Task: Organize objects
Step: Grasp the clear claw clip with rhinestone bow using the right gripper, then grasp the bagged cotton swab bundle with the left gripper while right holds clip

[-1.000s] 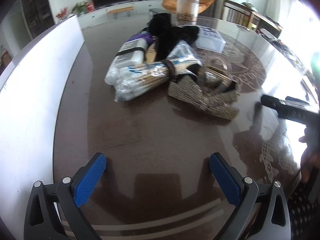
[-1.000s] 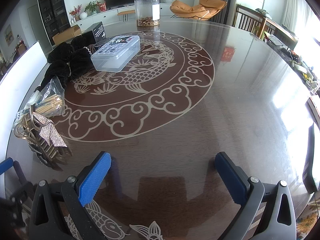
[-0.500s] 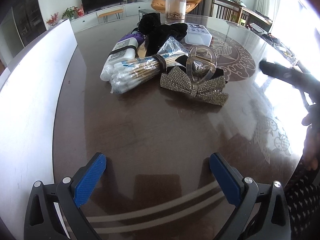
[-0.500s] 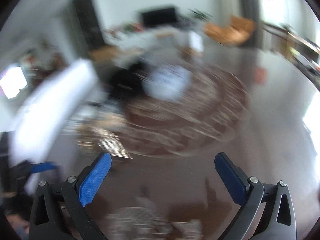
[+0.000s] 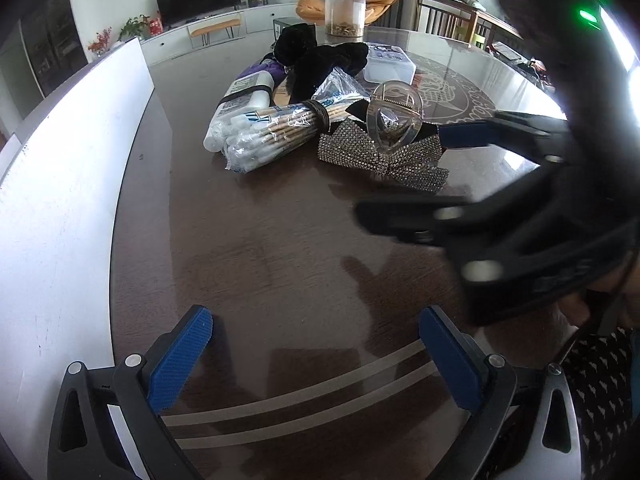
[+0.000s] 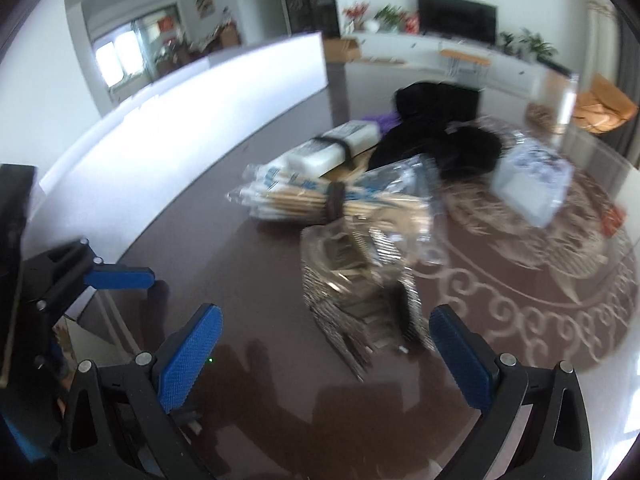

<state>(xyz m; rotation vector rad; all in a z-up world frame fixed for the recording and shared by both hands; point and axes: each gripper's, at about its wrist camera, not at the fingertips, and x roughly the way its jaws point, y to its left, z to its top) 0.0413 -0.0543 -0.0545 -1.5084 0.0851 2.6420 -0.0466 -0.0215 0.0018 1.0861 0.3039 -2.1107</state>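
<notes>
Dark round table (image 5: 256, 240), glossy, with a pale ornament ring on the right part and two pale stripes near the front edge. Along the left edge a long white board (image 5: 80, 168), upright, closing that side. Wide bare wood between the front edge and the pile of things; more bare surface to the right of the pile, over the ornament.

Left gripper (image 5: 316, 356) low over the front edge, fingers spread wide, nothing between the blue pads (image 5: 180, 356). Right gripper (image 6: 328, 356) also spread wide and empty, pointing at the pile from the right side; in the left wrist view seen as a big dark shape with one blue finger close to the rhinestone bow (image 5: 380, 156).

Pile near the table middle, things touching or overlapping: a bundle of wooden sticks (image 5: 276, 132) in clear plastic, tied with a dark band; behind it a white tube (image 5: 240, 104) with a black band; black fluffy fabric (image 5: 320, 60) further back; the rhinestone bow in front, right of the sticks, with a clear oval piece (image 5: 394, 120) standing on it.

Behind the pile a clear lidded box (image 5: 388, 66), contents not possible to tell. Further at the far edge a clear cylinder jar (image 5: 344, 12) with something brownish at the bottom.

Blue print on the plastic of the sticks and dark print on the tube and box lid, too small or blurred to read.
</notes>
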